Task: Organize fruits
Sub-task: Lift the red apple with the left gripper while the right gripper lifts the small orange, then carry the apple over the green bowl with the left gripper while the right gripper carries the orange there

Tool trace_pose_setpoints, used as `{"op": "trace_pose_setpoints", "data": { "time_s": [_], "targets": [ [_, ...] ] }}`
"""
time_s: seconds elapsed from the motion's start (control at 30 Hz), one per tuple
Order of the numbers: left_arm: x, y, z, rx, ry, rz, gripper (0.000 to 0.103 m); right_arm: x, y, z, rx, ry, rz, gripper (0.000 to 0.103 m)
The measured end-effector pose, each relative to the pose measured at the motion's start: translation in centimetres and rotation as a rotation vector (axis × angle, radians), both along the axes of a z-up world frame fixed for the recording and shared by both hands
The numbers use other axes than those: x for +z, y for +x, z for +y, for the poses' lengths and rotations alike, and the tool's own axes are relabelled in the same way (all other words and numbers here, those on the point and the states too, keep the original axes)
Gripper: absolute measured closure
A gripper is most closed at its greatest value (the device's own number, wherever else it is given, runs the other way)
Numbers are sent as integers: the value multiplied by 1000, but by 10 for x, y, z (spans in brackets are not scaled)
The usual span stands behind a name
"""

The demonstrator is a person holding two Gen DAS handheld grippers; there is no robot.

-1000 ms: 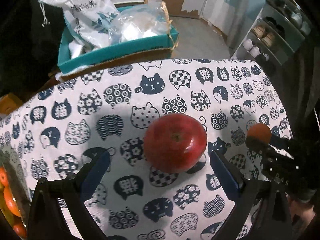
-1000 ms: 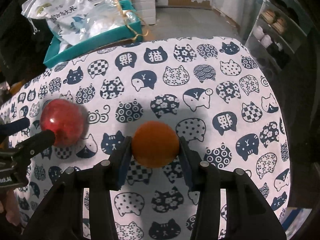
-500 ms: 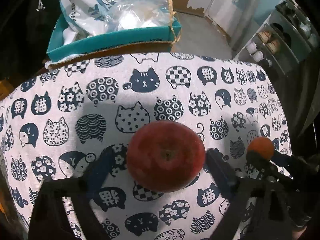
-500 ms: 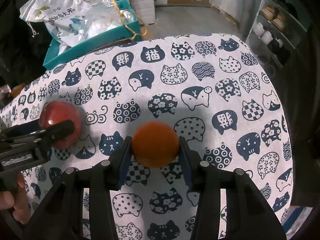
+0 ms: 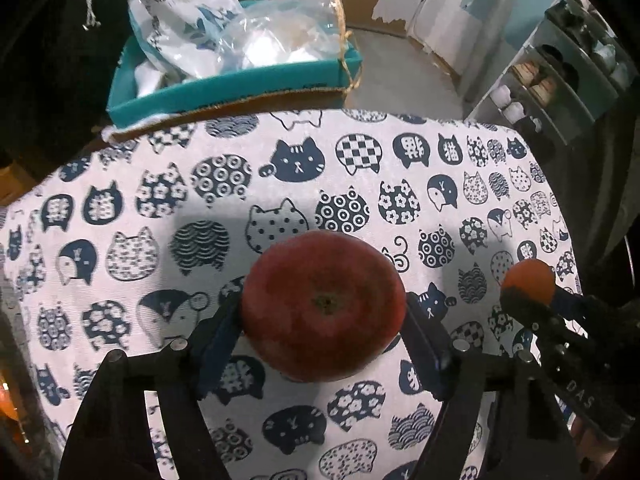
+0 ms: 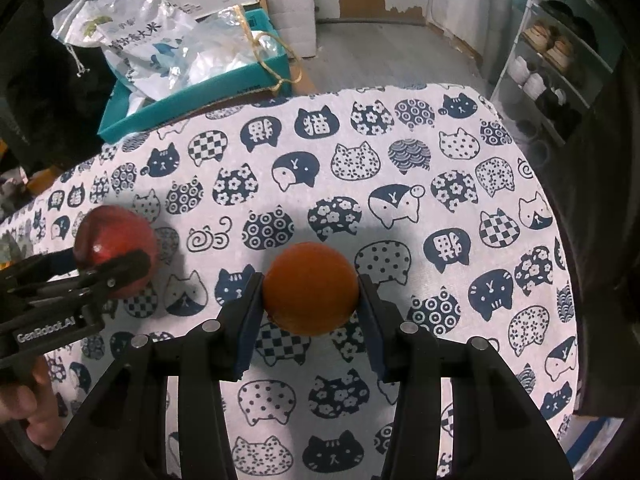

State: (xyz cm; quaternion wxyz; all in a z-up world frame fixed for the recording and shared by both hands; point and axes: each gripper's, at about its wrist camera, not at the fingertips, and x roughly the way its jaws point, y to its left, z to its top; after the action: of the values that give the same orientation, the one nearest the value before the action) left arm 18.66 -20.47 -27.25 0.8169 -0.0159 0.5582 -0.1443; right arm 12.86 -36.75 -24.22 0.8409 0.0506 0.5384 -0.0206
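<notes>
A red apple (image 5: 324, 306) sits between the pads of my left gripper (image 5: 324, 320), which is shut on it over the cat-print tablecloth (image 5: 360, 184). The apple also shows in the right wrist view (image 6: 116, 248), at the left, held by the left gripper (image 6: 100, 272). My right gripper (image 6: 310, 300) is shut on an orange (image 6: 310, 294) just above the cloth. In the left wrist view the orange (image 5: 528, 280) and the right gripper (image 5: 536, 300) are at the right edge.
A teal box (image 5: 240, 88) with plastic bags (image 5: 192, 12) stands beyond the table's far edge. A shoe rack (image 6: 552, 60) stands at the far right. Orange fruit (image 5: 8, 408) shows at the left wrist view's lower left edge.
My left gripper moved forward around the apple and closed on it. My right gripper kept its hold on the orange and hardly moved.
</notes>
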Motion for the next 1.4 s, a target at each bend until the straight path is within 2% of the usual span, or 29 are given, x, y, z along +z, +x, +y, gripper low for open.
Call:
{"op": "trace_pose_setpoints", "data": {
  "time_s": [0.43,0.93,1.17,1.4],
  "targets": [
    [55,-33,46,33,28,-78,25,41,-13,33,69,-6,-71,58],
    [129,-80,106,84,-24,-176,25,98,-37,85,175,12,-158,58],
    [152,-101,130,98,-25,-225,25,118,-48,112,232,36,-192,58],
    [163,-117,159,132,-20,-253,25,136,-56,146,299,40,-223,58]
  ]
}}
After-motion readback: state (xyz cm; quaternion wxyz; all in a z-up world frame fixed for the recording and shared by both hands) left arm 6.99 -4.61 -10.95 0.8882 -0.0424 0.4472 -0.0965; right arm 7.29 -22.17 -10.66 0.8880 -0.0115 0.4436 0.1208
